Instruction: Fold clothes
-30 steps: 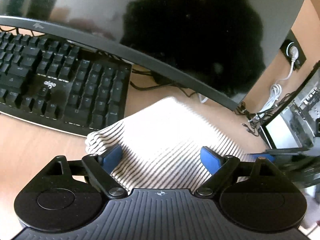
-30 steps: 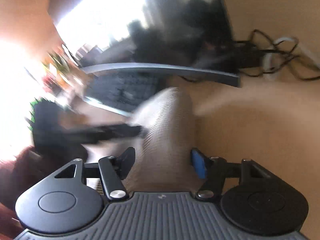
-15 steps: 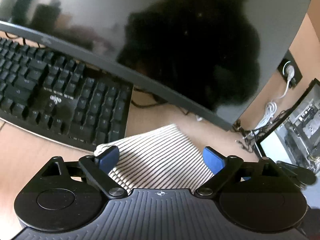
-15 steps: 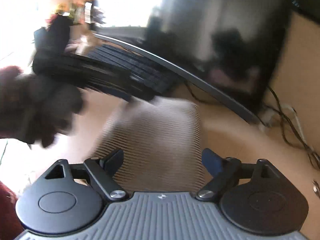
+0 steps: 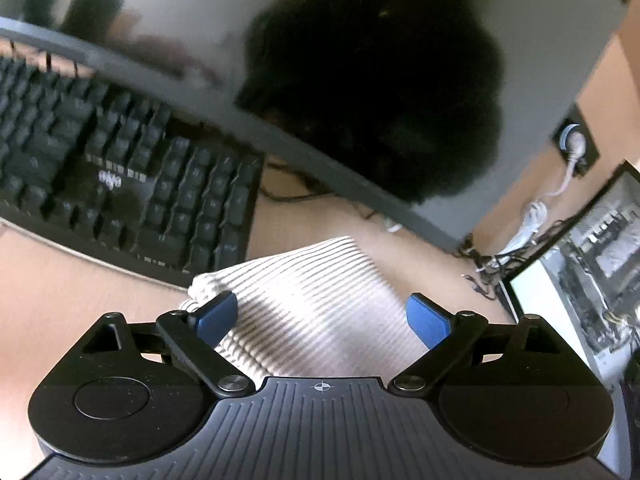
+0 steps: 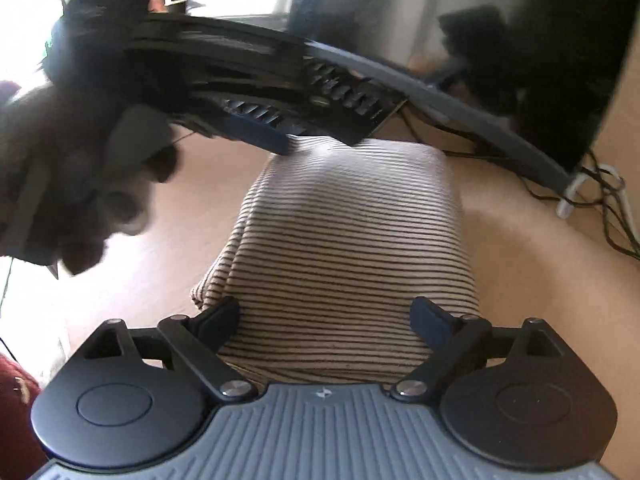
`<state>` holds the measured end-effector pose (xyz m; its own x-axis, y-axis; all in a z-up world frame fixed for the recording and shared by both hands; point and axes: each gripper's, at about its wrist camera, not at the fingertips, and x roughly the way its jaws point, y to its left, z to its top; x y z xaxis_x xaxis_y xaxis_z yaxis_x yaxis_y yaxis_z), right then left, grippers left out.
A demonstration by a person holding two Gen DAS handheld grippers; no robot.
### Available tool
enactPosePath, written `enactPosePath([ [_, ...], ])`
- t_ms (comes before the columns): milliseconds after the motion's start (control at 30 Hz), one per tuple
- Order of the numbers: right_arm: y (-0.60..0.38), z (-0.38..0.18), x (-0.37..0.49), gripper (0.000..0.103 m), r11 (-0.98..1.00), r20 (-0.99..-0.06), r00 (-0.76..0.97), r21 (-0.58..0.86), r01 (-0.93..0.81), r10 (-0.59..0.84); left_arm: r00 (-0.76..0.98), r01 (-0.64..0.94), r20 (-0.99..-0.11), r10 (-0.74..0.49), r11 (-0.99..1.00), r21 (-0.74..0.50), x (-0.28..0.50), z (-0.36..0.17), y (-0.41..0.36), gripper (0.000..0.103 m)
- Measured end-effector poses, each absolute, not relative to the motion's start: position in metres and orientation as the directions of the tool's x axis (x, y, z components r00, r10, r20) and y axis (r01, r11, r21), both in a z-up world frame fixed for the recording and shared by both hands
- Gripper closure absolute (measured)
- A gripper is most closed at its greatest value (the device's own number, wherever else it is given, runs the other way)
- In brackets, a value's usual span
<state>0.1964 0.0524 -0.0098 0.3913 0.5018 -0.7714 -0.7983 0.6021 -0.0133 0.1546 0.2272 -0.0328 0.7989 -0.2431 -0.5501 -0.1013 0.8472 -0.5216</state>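
While 2 tools gape, 1 striped garment, 1 keyboard

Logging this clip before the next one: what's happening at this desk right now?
A person with a gripper in each hand is folding a striped garment on a wooden desk, in front of a keyboard and monitor. The garment lies in a compact folded bundle. Both the left gripper and right gripper stand open over it, the right one's jaws having just been opening; neither grips the cloth.

A tan wooden desk bears the folded striped garment, keyboard and monitor.
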Motion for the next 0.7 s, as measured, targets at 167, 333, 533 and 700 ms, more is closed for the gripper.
enactPosePath([
  [167,0.025,-0.004,0.218,0.01,0.742,-0.77,0.495,-0.042,-0.669,0.403,0.776,-0.091,-0.56,-0.291,0.826,-0.556,0.132,-0.038,0.213,0.009],
  [333,0.018,-0.025,0.232,0.003,0.802,-0.797,0.517,-0.072,-0.593,0.311,0.718,-0.075,-0.623,-0.31,0.856,-0.512,0.122,-0.073,0.195,0.04],
  [533,0.013,-0.028,0.23,0.0,0.781,-0.783,0.517,-0.066,-0.621,0.345,0.716,-0.09,-0.643,-0.271,0.878,-0.47,0.117,-0.078,0.175,0.041],
  [700,-0.001,-0.024,0.237,0.0,0.757,-0.765,0.495,-0.014,-0.653,0.413,0.719,-0.144,-0.655,-0.232,0.873,-0.467,0.1,-0.073,0.164,0.045],
])
